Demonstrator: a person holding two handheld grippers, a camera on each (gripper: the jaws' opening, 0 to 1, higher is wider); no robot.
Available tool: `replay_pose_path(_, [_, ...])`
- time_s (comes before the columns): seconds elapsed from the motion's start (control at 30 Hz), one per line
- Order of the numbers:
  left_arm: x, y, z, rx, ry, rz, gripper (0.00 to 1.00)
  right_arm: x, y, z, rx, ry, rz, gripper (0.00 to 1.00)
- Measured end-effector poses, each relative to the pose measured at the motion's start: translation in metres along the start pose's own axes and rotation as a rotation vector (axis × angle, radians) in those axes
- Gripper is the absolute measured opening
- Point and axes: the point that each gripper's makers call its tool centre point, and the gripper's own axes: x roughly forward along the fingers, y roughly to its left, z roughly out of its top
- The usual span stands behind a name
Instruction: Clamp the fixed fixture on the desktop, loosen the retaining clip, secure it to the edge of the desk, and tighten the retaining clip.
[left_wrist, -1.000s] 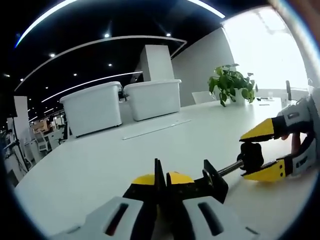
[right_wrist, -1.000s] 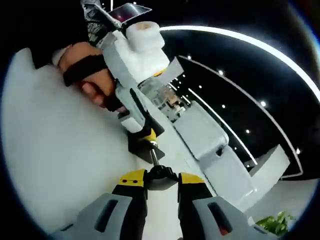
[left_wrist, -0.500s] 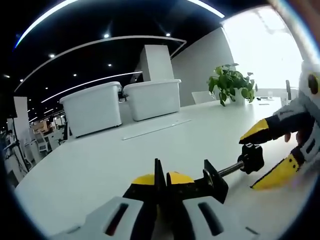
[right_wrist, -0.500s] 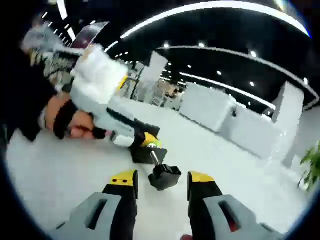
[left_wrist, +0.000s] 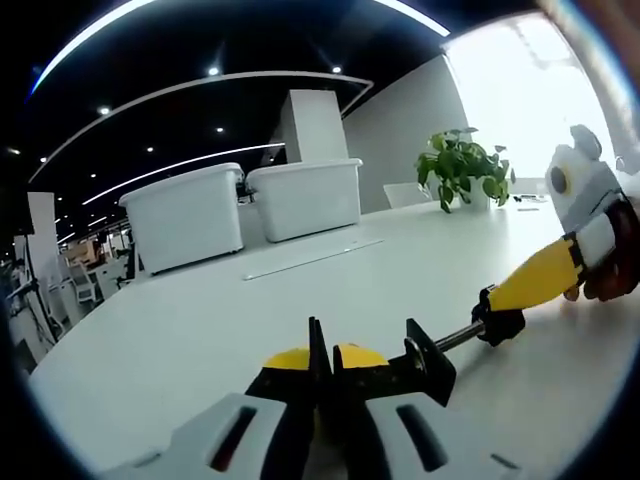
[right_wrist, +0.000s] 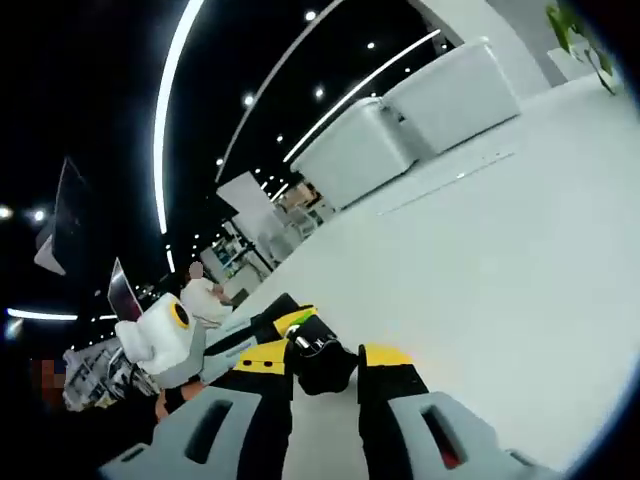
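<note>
A black clamp fixture lies on the white table. My left gripper is shut on its body. A metal screw rod runs right from the body to a black knob. My right gripper reaches in from the right, and its yellow jaws are shut on that knob. In the right gripper view the knob sits pinched between the yellow tips of my right gripper. Beyond it are the fixture's black body and the left gripper, coming in from the left.
Two white bins stand at the far side of the table, with a thin strip lying in front of them. A potted plant stands at the back right. A person sits far off in the room.
My right gripper let go of the knob, rolled round, and shut on it again from a new angle. The left gripper and the fixture body have stayed put.
</note>
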Motion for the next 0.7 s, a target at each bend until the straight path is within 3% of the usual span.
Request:
replay_pose_path(0.13, [0.000,0.001,0.000,-0.004,-0.002,0.003,0.07,0.000,0.002,0.002,-0.057,-0.016,0.005,0.21])
replay_pose_path(0.27, [0.000,0.002,0.000,-0.005,0.001,0.007,0.07,-0.001,0.006,0.004,-0.206,-0.050,-0.024,0.20])
replay_pose_path(0.4, [0.000,0.003,0.001,-0.012,-0.006,0.011,0.07,-0.002,0.019,0.009,-0.603,-0.100,-0.069,0.16])
replay_pose_path(0.43, [0.000,0.004,0.000,-0.010,-0.001,0.016,0.07,-0.002,0.020,0.008,-0.661,-0.104,-0.067,0.16])
replay_pose_path(0.53, [0.000,0.004,0.001,-0.017,-0.004,0.017,0.07,-0.002,0.021,0.006,-0.687,-0.108,-0.072,0.16])
replay_pose_path(0.7, [0.001,0.004,0.001,-0.016,-0.003,0.019,0.07,-0.002,0.024,0.006,-0.914,-0.120,-0.103,0.16])
